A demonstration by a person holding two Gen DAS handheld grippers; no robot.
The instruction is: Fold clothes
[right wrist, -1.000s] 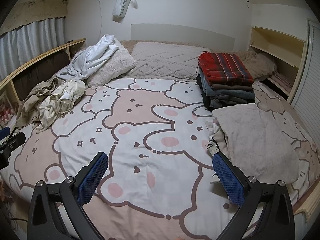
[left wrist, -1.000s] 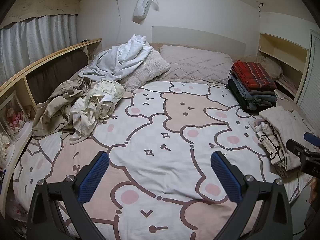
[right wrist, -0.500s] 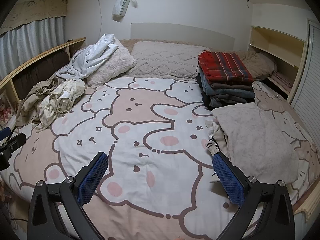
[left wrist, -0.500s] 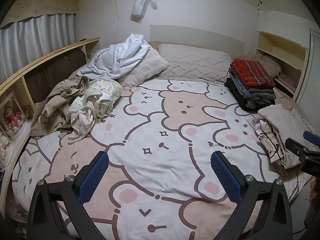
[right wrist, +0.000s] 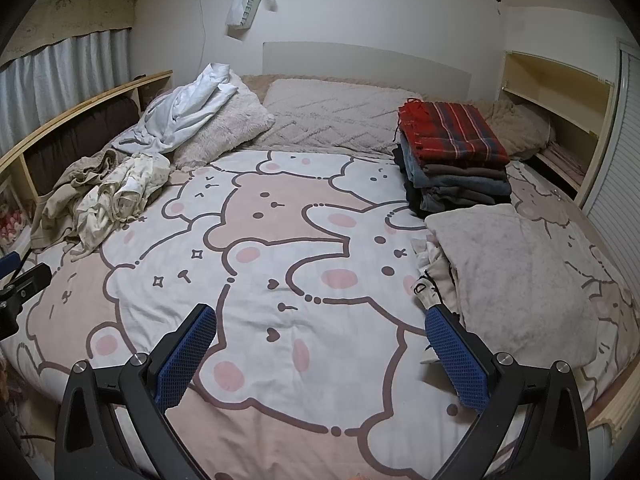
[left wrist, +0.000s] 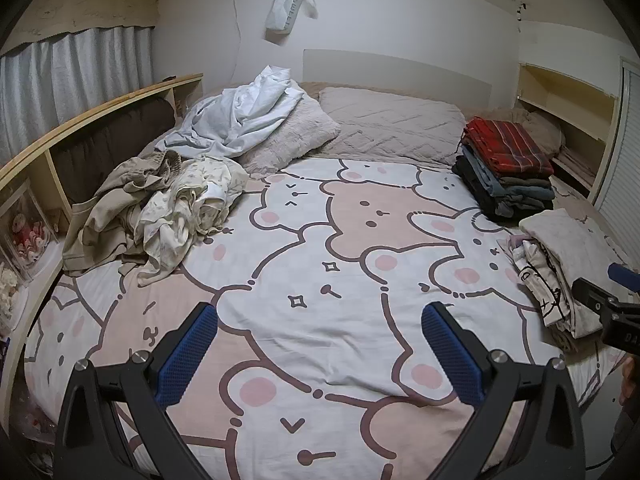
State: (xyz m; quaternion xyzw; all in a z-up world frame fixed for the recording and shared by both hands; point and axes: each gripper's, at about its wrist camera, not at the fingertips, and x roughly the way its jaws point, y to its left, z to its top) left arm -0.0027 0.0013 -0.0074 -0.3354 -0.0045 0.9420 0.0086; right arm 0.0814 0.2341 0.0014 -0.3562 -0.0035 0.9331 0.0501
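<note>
**Both grippers held wide and empty over the bear-print bed**

The left gripper (left wrist: 318,352), black with blue ribbed pads, hangs above the near part of the bear-print duvet (left wrist: 320,264) with its jaws spread wide and nothing between them. The right gripper (right wrist: 320,354) is the same build and stands the same way, wide and empty; its right pad sits just in front of the edge of a low folded pile.

In the left wrist view, the crumpled heap of beige and cream unfolded clothes (left wrist: 160,204) lies at ten o'clock on the duvet, with a rumpled white garment (left wrist: 240,120) further back at eleven o'clock, draped over a fluffy grey pillow (left wrist: 296,136). The tall folded stack topped by a red plaid cloth (left wrist: 504,168) stands at two o'clock. The low folded pile topped with a pale grey fleece piece (left wrist: 560,264) lies at three o'clock, beside the tall stack. The right gripper's tip shows at the three o'clock edge.
</note>
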